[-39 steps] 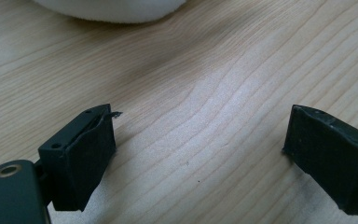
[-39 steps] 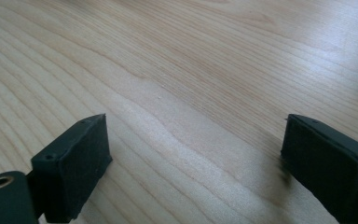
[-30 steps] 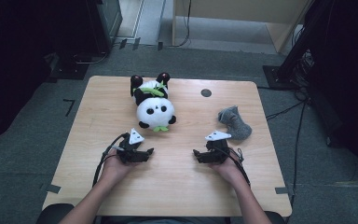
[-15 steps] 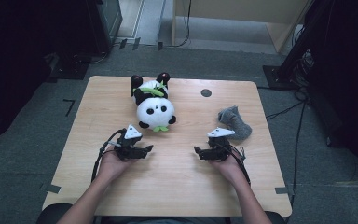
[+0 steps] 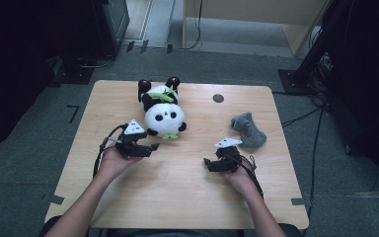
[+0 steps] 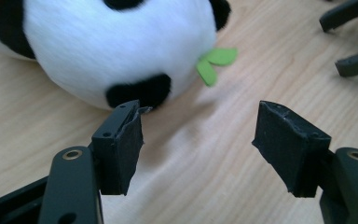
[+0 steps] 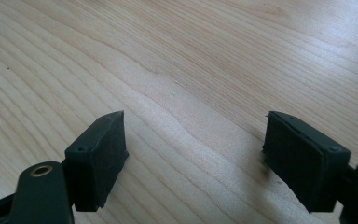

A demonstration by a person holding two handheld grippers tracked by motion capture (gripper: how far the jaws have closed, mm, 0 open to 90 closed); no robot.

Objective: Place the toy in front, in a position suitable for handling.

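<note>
Lying on its back toward the table's (image 5: 128, 212) far side, a plush panda (image 5: 163, 111) sits just beyond the left tool (image 5: 148, 147), whose jaws stand apart beside its head. The right tool (image 5: 208, 163), also apart, rests over bare wood. Closing on the round, soft head risks the jaws slipping off the fur.

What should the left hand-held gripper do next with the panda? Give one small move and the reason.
Probably ease the left hand-held gripper forward so its jaws straddle the panda. Its jaws stand open and empty, the panda's head lies just ahead, beside one jaw tip rather than between the two. The right hand-held gripper faces bare table, also open.
</note>
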